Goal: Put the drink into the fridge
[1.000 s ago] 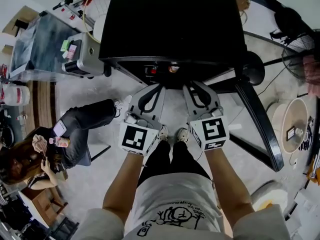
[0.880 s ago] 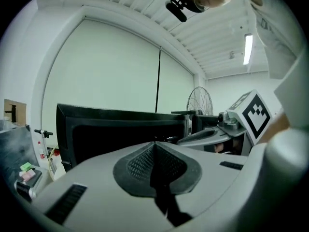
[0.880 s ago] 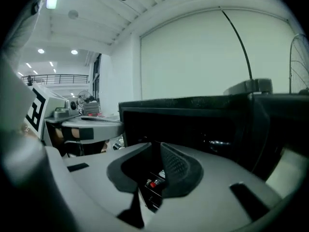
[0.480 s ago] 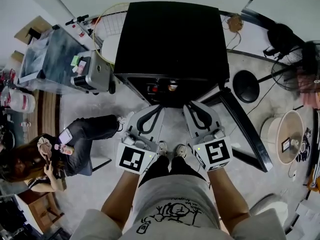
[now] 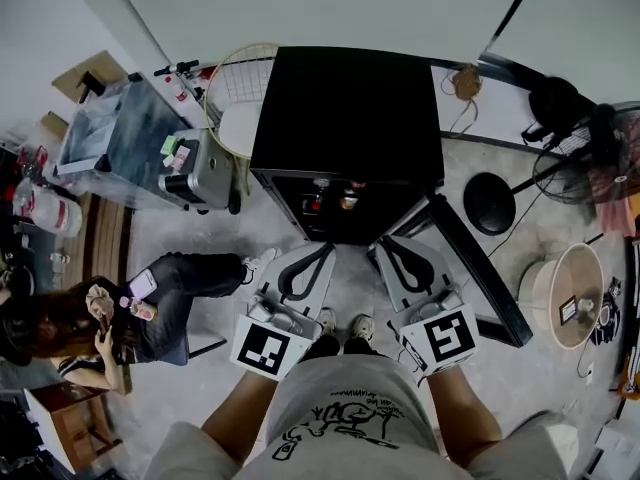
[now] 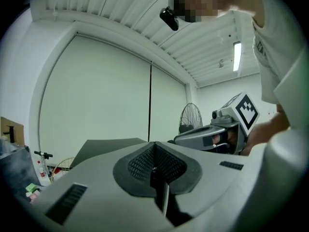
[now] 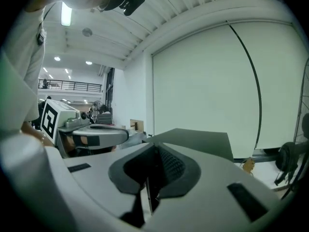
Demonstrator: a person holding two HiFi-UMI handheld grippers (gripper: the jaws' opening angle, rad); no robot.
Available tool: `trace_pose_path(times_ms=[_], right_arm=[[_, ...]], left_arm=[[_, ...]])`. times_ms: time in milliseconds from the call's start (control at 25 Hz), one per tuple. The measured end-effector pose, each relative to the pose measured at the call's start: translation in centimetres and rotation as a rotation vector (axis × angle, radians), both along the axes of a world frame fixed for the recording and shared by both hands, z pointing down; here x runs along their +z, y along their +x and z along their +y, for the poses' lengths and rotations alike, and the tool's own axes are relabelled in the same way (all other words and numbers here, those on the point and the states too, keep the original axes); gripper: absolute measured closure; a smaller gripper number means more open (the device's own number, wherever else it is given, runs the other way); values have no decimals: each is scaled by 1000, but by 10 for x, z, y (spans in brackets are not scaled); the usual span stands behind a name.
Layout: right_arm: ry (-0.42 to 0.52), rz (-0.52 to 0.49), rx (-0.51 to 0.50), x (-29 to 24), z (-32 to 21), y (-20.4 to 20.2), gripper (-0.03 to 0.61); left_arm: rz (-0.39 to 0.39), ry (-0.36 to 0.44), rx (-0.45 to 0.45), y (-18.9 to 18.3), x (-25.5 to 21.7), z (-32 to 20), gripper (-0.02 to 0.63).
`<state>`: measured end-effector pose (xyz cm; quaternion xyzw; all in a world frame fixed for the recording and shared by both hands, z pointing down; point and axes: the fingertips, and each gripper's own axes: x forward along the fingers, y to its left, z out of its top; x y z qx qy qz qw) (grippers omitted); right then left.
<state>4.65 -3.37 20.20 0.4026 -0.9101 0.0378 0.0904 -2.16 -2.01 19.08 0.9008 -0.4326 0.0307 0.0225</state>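
The black fridge [image 5: 345, 118] stands in front of me with its door [image 5: 470, 268] swung open to the right. Small drinks [image 5: 335, 196] sit on the shelf just inside the opening. My left gripper [image 5: 318, 253] hangs below the opening, shut and empty. Beside it, my right gripper [image 5: 385, 248] is closing with nothing between its jaws. In the left gripper view the pads [image 6: 155, 166] meet, with the fridge top [image 6: 111, 146] beyond. In the right gripper view the pads [image 7: 161, 166] are almost together, with the fridge top [image 7: 198, 139] ahead.
A person sits on the floor at the left [image 5: 110, 318]. A grey cart [image 5: 120, 148] with a metal box stands left of the fridge. A racket [image 5: 235, 78] leans behind it. A round black stand base [image 5: 490, 188], a fan [image 5: 600, 138] and a round white tub [image 5: 570, 293] are on the right.
Both grippers have drawn back from the fridge opening toward my body. The fridge sits farther up in the head view, and more of the wall shows.
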Motion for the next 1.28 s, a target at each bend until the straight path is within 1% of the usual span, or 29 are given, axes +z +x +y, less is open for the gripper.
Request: trace_pose_path(times_ms=[280,480,680,1080,1120,1280], right_arm=[[32,-3,-48,-35,24,-5,549],[50,15,-79,-58,36,-6,551],[69,-9,-75,-80,40,-4,552],[83,-4,-103,-99,51,-10,561],[86,-7,-100,-101,50,-11,571],[90,-17,-86,-107,48,-13,572]], left_arm=[[2,0,29,6,-28,28,594],[1,-1,27,6,-41,36,594],[-11,13,18,2,-55,39,594],[15,24,-20,-11,-75,44,592],[12,28,-20,-12,-76,44,592],[-6,35,-20,-16,-78,42,592]])
